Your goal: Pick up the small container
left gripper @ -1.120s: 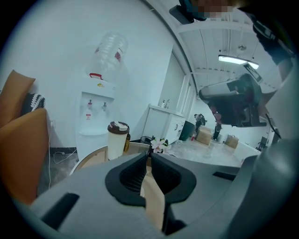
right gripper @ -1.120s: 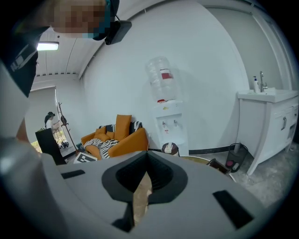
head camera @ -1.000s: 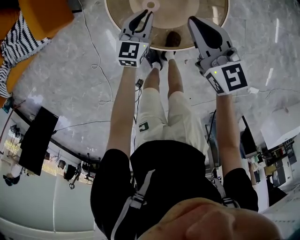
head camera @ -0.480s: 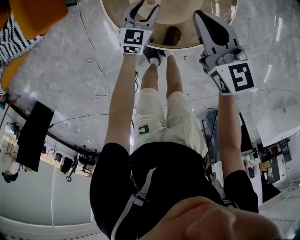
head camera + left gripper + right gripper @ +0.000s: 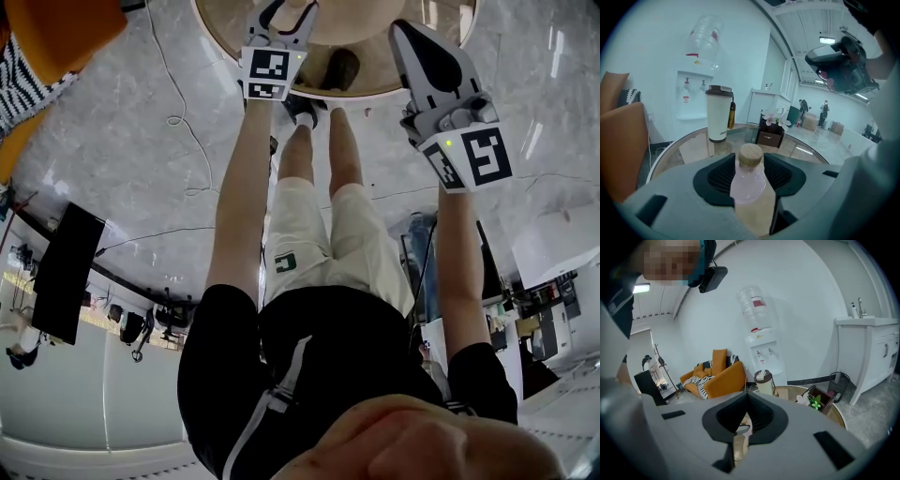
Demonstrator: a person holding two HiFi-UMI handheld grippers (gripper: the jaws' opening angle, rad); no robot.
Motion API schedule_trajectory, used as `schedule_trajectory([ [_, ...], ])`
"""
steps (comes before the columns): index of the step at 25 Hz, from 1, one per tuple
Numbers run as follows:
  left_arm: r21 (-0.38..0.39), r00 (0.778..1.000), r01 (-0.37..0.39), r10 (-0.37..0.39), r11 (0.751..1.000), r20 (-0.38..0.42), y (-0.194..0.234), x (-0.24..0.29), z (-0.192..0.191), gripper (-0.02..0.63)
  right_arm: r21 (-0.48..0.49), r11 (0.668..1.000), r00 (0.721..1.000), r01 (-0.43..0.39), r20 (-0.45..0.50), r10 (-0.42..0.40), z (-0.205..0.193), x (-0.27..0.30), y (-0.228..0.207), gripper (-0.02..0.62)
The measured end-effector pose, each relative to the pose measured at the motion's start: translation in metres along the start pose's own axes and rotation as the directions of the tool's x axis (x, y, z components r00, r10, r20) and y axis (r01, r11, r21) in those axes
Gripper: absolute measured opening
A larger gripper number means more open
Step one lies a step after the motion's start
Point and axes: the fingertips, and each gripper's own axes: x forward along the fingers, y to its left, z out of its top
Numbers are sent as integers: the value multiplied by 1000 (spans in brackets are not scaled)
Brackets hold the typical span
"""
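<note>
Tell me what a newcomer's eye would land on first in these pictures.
First comes the small pink bottle with a cork-coloured cap, standing on the round glass table right between the jaws of the left gripper, which have just been opening and do not press on it. Behind it on the same table stand a tall white tumbler to the left and a dark box of flowers to the right.

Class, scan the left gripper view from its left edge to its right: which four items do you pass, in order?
orange chair → white tumbler → small pink bottle with a cork-coloured cap → dark box with flowers
</note>
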Motion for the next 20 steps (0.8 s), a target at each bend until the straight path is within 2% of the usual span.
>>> schedule_trajectory([
  [6,20,1000,-23,23,1000,5,3,4,4,147,8,1000,1000,6,-5,-6,1,0,1,3],
  [14,51,999,-37,37,998,-1,4,6,4,144,21,1000,1000,18,-12,-17,-4,-1,-3,3],
  [20,8,1000,-27,27,1000,8,4,-1,14,144,23,1000,1000,14,-10,-14,-1,-5,0,3],
])
